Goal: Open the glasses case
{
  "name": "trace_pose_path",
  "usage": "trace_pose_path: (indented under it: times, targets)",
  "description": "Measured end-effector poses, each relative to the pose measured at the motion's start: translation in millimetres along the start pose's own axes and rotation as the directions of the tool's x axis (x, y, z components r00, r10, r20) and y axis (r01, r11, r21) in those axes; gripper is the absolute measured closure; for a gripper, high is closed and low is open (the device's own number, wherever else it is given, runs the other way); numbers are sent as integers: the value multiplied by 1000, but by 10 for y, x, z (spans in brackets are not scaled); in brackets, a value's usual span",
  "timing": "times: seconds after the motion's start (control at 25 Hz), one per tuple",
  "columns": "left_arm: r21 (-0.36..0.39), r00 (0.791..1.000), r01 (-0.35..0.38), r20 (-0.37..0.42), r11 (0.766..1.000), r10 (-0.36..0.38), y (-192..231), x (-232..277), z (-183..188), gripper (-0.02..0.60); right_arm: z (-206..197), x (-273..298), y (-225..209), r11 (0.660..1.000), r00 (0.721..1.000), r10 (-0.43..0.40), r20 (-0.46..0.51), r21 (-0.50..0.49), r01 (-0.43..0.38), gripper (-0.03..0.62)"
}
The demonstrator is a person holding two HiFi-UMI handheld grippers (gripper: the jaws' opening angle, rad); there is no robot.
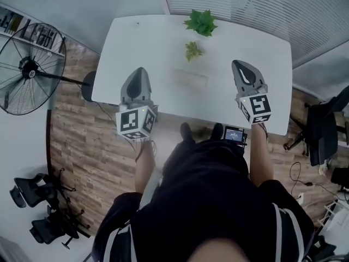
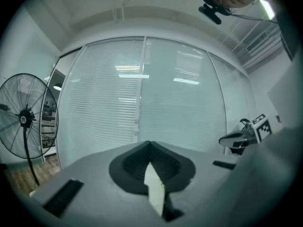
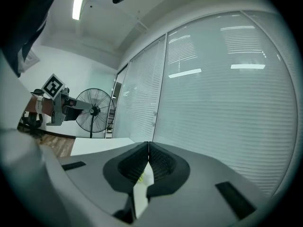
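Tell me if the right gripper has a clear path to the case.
Probably yes: only bare table shows between the right gripper and the case, and the plant stands beyond it.

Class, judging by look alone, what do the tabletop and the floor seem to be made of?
Tabletop: smooth, matte white with no grain, probably laminate or painted board. Floor: brown staggered planks with visible grain, wood or wood-look laminate; I cannot tell which.
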State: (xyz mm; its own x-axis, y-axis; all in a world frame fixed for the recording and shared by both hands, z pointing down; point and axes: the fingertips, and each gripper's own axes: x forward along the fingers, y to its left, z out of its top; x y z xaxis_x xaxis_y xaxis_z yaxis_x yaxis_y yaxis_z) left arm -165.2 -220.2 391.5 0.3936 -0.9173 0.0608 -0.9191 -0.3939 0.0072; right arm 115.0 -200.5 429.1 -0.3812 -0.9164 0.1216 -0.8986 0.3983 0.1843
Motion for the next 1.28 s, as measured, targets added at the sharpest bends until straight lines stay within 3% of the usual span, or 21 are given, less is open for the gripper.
trace_pose_path:
  times: [0.2,0.24,0.28,0.32,0.56,0.64,0.76,0.84,0.92,1.0,1.2,1.28]
  targets:
    - [-2,1000,-13,-1,1000,13,30,12,-16,583,5,91,11,995,999,17,47,95,-22,577]
    - [-4,1000,-14,-2,1000,14,35,9,-16,581,15,97,23,991,997,20,68,130,-29,545]
    - [-6,1000,-16,-1,1000,16,40,4,-12,581,20,102,35,986,996,21,85,162,-34,401]
    - [-6,1000,-17,0,1000,17,42,0,-7,581,17,106,45,983,995,16,94,182,-33,358]
    - [2,1000,-17,5,1000,17,26,12,17,581,-14,160,91,988,996,20,92,154,-34,356]
    - [3,1000,-18,2,1000,18,34,5,13,581,-85,222,159,993,997,42,72,104,-50,356]
    - [0,1000,-27,-4,1000,27,77,-29,-21,581,-585,421,489,980,988,130,-82,-138,-140,356]
    - [1,999,-35,-11,999,35,106,-70,-49,581,-1061,531,804,907,955,194,-226,-331,-262,356]
    - [2,999,-45,-17,999,45,142,-116,-68,581,-1470,589,1118,791,907,249,-340,-469,-393,356]
    - [4,998,-55,-21,998,55,183,-146,-78,581,-1804,628,1351,686,863,280,-421,-541,-486,356]
    - [1,997,-68,-25,998,68,265,-174,-89,581,-2362,658,1604,520,805,283,-521,-622,-585,356]
    - [4,997,-71,-21,997,71,291,-173,-74,581,-2508,664,1633,480,799,271,-537,-644,-596,356]
